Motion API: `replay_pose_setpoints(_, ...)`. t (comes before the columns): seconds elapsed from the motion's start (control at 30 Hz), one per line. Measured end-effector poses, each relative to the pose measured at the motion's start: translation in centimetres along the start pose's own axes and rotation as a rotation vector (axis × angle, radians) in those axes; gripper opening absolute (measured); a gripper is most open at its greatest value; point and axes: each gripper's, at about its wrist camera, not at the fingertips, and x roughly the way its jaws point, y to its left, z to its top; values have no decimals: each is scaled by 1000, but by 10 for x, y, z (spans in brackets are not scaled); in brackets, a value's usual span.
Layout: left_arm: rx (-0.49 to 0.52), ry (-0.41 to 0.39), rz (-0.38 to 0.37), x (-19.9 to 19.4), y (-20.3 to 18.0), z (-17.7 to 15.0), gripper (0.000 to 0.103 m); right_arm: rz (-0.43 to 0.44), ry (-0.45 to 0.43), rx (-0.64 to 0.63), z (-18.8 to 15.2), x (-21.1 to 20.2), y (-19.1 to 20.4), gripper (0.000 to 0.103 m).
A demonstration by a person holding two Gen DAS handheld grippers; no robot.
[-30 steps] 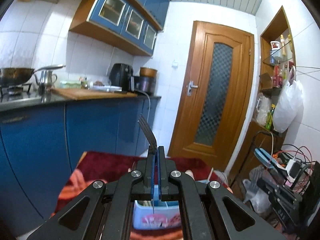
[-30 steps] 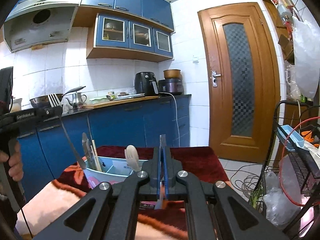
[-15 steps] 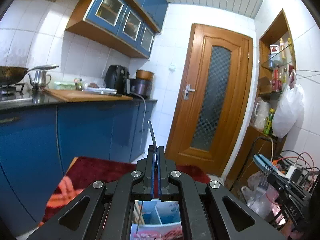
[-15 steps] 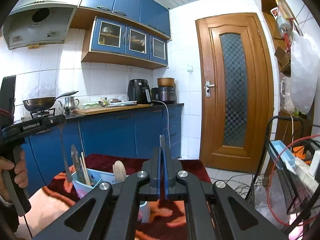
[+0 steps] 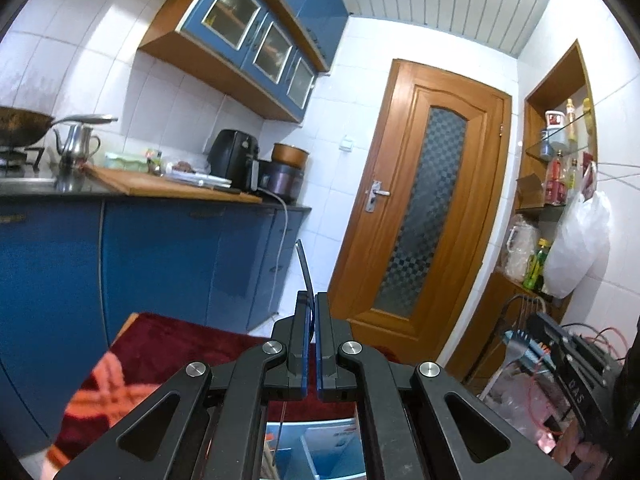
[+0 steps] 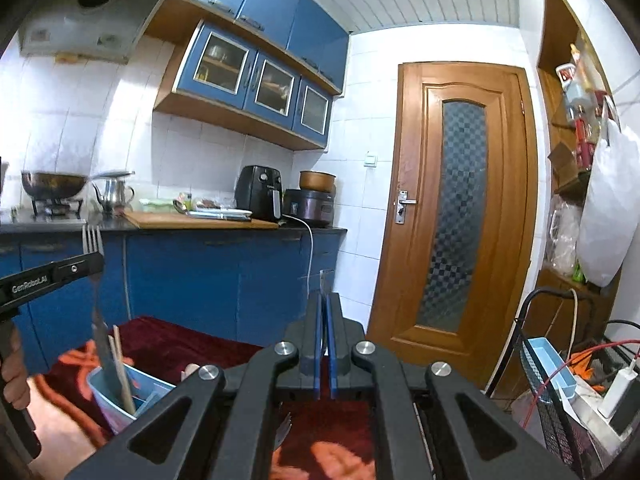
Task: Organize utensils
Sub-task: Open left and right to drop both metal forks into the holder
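- While the left gripper [image 5: 311, 300] stays clamped on a fork [image 5: 303, 264], the view from it has dropped closer to the light blue utensil box [image 5: 332, 446] than half a second ago; the box's dividers now show between the gripper's arms, directly below.
- In the right wrist view, that fork's tines [image 6: 92, 238] stand above the left gripper's black finger, and its handle reaches down into the box [image 6: 120, 394], beside a knife and chopsticks [image 6: 122, 364] standing there.
- This suggests the fork is partway into a compartment, with only the release left; which compartment cannot be told.
- The right gripper [image 6: 324, 304] has its jaws pressed together on a second fork [image 6: 285, 426], whose tines hang below them over the cloth, a thin end poking out above.
- In the left wrist view this second fork's tines [image 5: 516, 346] show at the right, so it waits well apart from the box.
- The box sits on a dark red cloth with orange flowers [image 5: 160, 352].
- Around it is a small kitchen: blue cupboards [image 6: 208, 276], white tiled walls, a wok and kettle [image 6: 114, 194] on the counter, and a wooden door [image 6: 460, 208] with patterned glass.
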Motion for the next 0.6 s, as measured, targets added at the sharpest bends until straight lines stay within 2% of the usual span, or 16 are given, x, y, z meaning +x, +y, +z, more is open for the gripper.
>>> replay_pose_setpoints(0.17, -37, 53, 7, 11, 15, -21, 1, 44, 63, 2, -19, 18, 13, 4)
replay_pose_setpoints(0.37, -63, 126, -7, 15, 27, -46, 1, 177, 152, 65, -42, 30, 20, 5)
replay_pose_setpoints(0.43, -67, 157, -10, 16, 28, -52, 2, 173, 156, 71, -46, 28, 21, 9)
replay_pose_setpoints(0.5, -77, 174, -14, 14, 30, -57, 2, 187, 161, 89, -48, 25, 20, 19)
replay_pose_setpoints(0.6, -78, 206, -10, 10, 30, -60, 6, 200, 160, 116, -48, 18, 15, 23)
